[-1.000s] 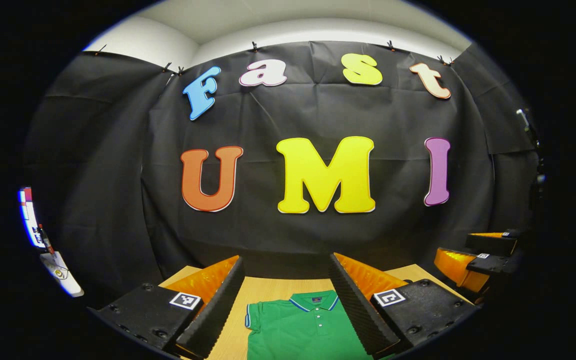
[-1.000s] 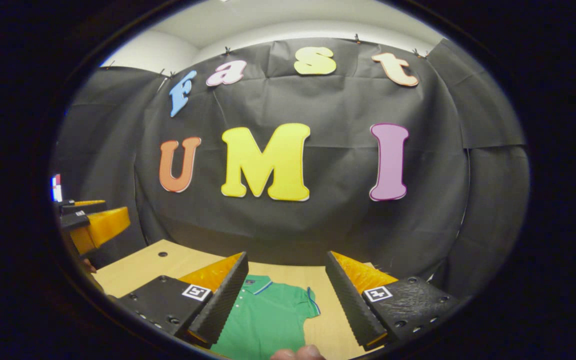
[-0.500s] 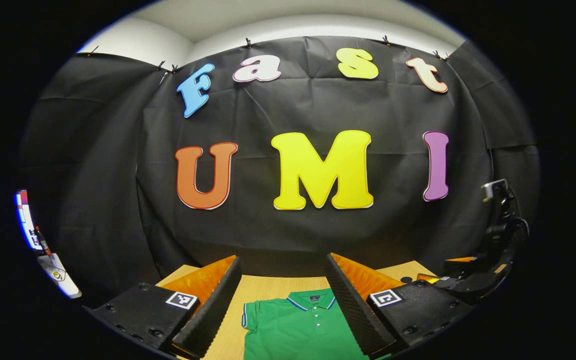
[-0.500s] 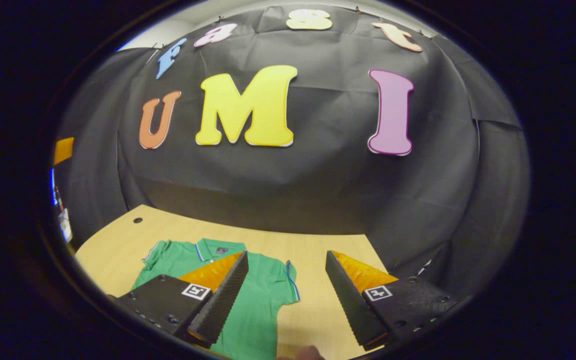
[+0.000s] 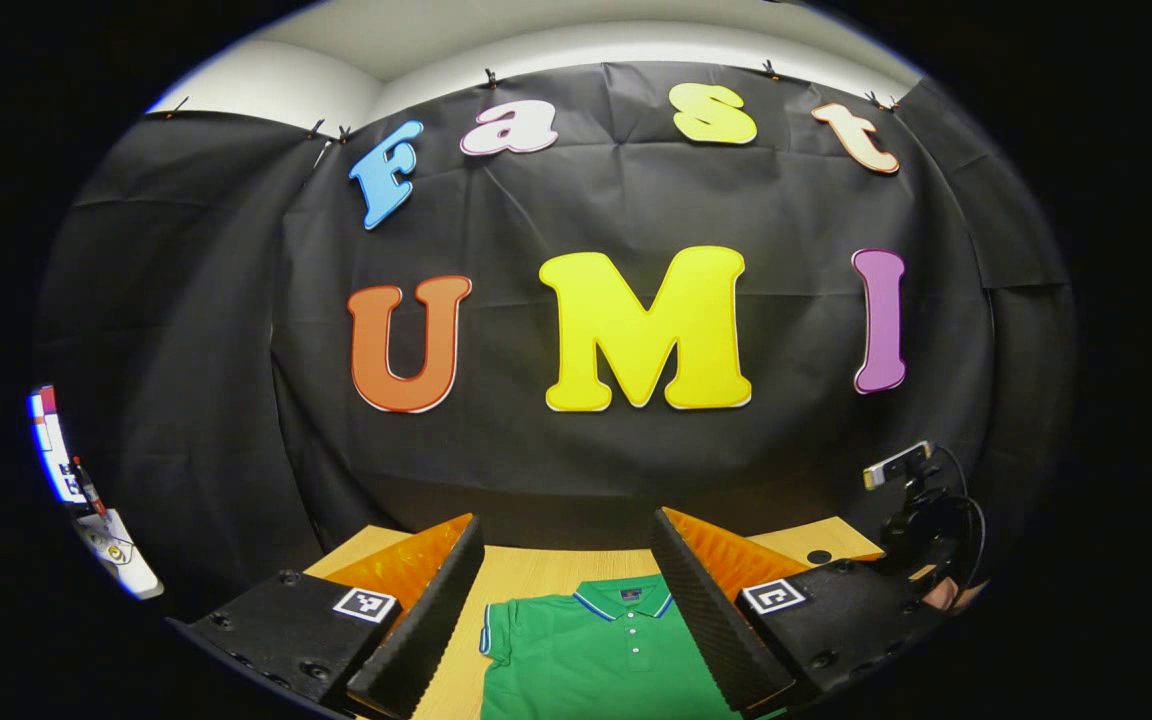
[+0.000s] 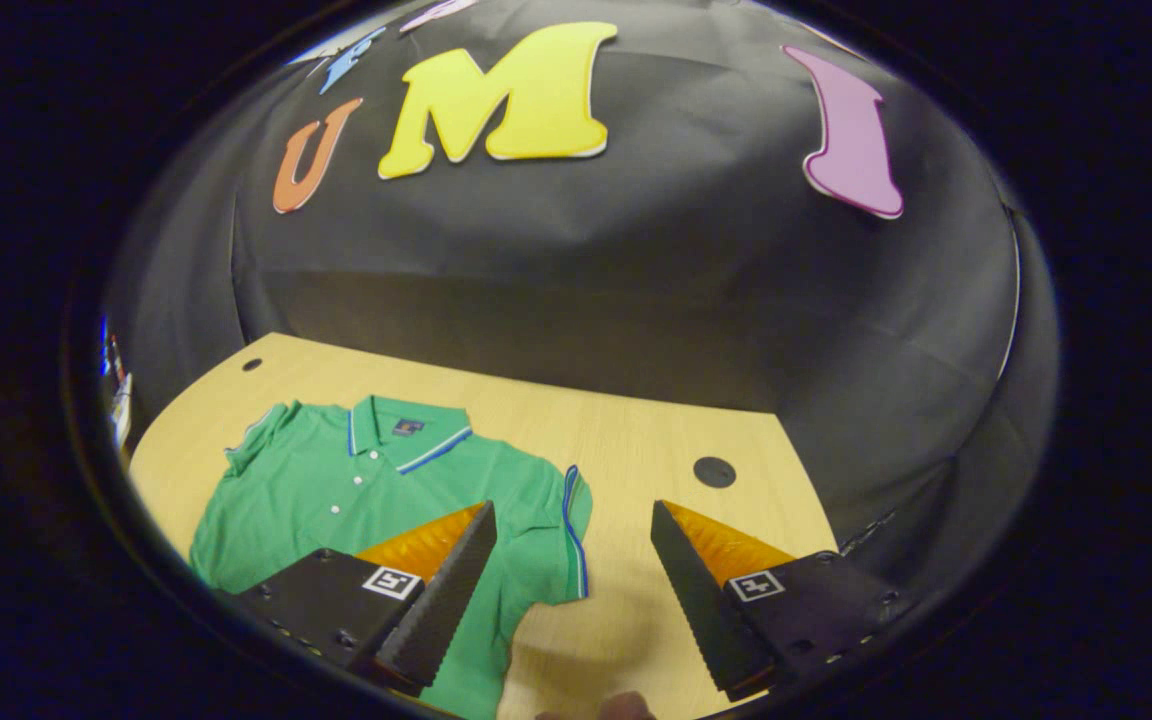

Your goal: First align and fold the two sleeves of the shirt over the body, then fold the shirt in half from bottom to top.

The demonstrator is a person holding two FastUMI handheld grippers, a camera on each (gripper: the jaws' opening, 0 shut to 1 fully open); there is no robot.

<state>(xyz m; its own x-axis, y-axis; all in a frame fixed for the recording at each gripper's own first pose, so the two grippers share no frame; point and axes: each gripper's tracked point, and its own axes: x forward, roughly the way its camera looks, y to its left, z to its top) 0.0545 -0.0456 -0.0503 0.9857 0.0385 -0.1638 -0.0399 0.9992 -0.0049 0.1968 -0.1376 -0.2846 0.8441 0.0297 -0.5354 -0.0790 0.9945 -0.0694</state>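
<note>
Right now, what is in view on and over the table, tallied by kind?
Green polo shirt: 1, lying flat and unfolded
Wooden table: 1
Round holes in the tabletop: 2
Grippers: 2, the left gripper and the right gripper, both open above the shirt
Total: 6

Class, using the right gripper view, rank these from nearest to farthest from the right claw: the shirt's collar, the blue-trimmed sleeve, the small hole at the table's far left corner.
1. Blue-trimmed sleeve, just ahead of the right claw.
2. Collar, farther back, left.
3. Small hole, far left corner of the table.
</note>
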